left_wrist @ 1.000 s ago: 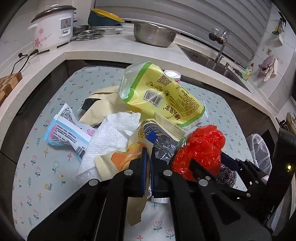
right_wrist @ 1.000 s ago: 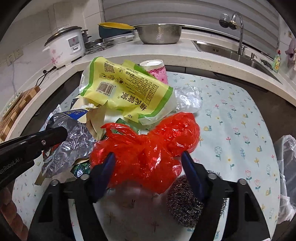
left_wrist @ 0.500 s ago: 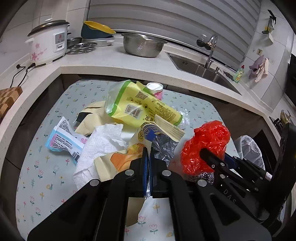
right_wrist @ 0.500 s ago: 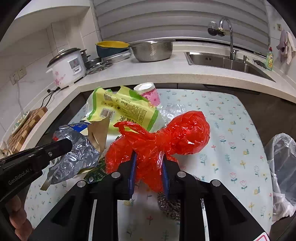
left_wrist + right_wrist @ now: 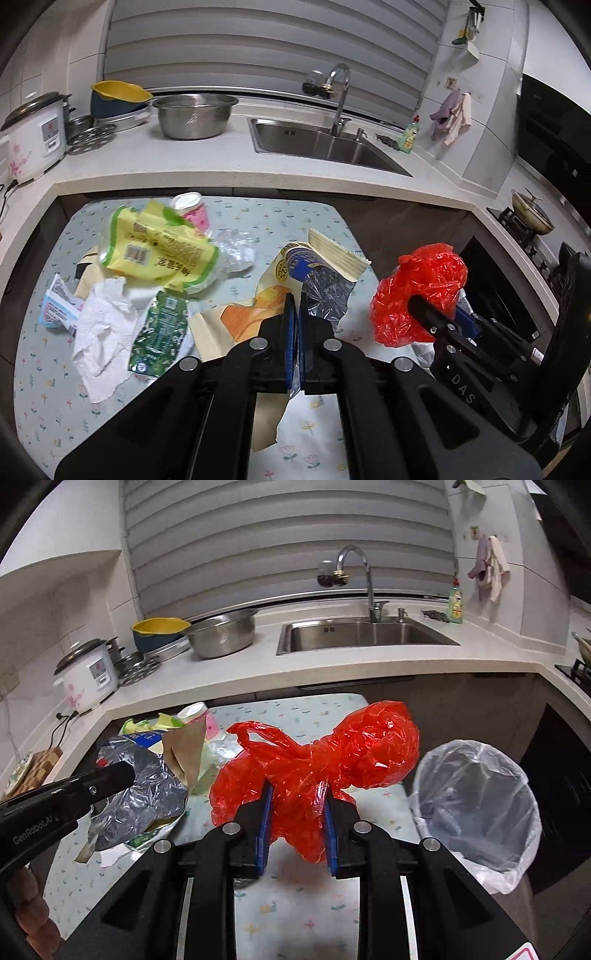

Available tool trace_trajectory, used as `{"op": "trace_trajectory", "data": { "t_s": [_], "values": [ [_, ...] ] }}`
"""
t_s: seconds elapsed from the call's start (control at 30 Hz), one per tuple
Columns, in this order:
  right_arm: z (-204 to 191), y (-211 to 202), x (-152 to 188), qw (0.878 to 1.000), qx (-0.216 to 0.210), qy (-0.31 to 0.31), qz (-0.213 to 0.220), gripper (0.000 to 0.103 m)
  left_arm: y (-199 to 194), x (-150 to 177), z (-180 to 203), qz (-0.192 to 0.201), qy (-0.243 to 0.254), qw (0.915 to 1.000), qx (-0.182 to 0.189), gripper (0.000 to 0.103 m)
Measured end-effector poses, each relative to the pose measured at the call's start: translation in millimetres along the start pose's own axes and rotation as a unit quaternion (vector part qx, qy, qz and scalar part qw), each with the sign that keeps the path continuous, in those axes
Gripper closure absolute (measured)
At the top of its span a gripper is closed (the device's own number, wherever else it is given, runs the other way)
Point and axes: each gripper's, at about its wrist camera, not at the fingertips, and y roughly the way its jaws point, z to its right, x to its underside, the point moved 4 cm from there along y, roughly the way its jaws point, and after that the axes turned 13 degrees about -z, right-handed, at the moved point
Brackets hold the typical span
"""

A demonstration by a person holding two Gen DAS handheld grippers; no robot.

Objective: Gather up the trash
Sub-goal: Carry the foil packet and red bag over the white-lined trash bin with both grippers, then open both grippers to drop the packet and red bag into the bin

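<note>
My left gripper (image 5: pixel 294 306) is shut on a foil snack wrapper (image 5: pixel 321 273), silver inside with a yellow and blue outside, held above the table. It also shows in the right wrist view (image 5: pixel 140 794). My right gripper (image 5: pixel 297 797) is shut on a crumpled red plastic bag (image 5: pixel 332 753), lifted off the table; the bag shows at the right of the left wrist view (image 5: pixel 417 291). A bin lined with a clear bag (image 5: pixel 476 797) stands to the right of the table.
On the floral table cover (image 5: pixel 44 369) lie a yellow-green bag (image 5: pixel 159 251), white paper towel (image 5: pixel 99 328), green wrapper (image 5: pixel 159 332), pink cup (image 5: pixel 192 210) and clear plastic (image 5: pixel 236 247). Counter, sink (image 5: pixel 362 635), steel bowl and rice cooker (image 5: pixel 86 675) stand behind.
Both grippers have risen and pulled back, lifting their trash off the table. The right gripper closed on the red bag and moved it toward the bin. A green wrapper now lies uncovered.
</note>
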Motion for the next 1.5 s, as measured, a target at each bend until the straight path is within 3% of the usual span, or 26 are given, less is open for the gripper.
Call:
{"op": "trace_trajectory", "data": {
  "t_s": [0.37,0.67,1.03,1.5],
  "values": [
    [113,-23,15,0.995,0.059,0.078,0.009,0.080,37,-1,107,-0.025,0.066,0.9965,0.044,0.102],
    [173,-19,29,0.989,0.086,0.124,0.003,0.080,73,-2,166,-0.047,0.107,0.9912,0.062,0.102],
    [214,3,35,0.983,0.093,0.161,-0.012,0.079,119,-11,196,-0.079,0.133,0.9841,0.088,0.102],
    [221,29,32,0.980,0.102,0.169,-0.022,0.077,157,-23,208,-0.088,0.144,0.9814,0.092,0.101]
  ]
}}
